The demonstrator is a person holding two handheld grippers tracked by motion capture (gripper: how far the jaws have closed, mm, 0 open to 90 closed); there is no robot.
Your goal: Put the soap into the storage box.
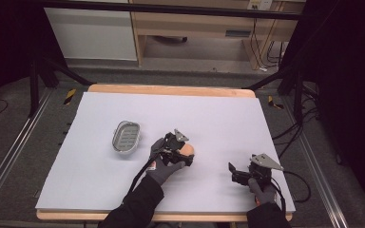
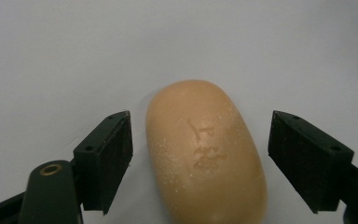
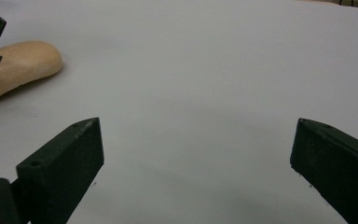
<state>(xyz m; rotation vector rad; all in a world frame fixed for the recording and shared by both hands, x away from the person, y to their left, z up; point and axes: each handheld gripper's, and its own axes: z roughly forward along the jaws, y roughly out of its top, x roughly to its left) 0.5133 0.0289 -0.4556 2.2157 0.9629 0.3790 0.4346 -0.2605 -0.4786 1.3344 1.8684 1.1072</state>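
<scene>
Soap: a tan oval bar of soap [image 2: 206, 151] lies flat on the white-covered counter [image 1: 218, 118], just right of centre in the high view; in the left gripper view it sits in the lower middle of the frame, stamped face up
Left gripper: the left gripper [image 2: 200, 158] straddles the bar with its jaws wide, one pad on each long side; neither pad looks to be touching yet, with the left gap narrower than the right
Right gripper: the right gripper [image 1: 237, 173] rests at the lower right of the high view, well apart from the bar, jaws wide and holding nothing
Dish: a grey soap dish [image 1: 126, 137] with a slotted floor stands left of centre in the high view, near the left gripper
Step in hand: likely grasping the bar, judged from the straddling jaws
How to do it well: shift slightly so both gaps match; lower until the pads meet the widest part of the sides, not the curved top; close slowly, since the rounded bar may squirt forward or twist
Likely aim after: the dish, probably; lift level so the bar cannot slide out
</scene>
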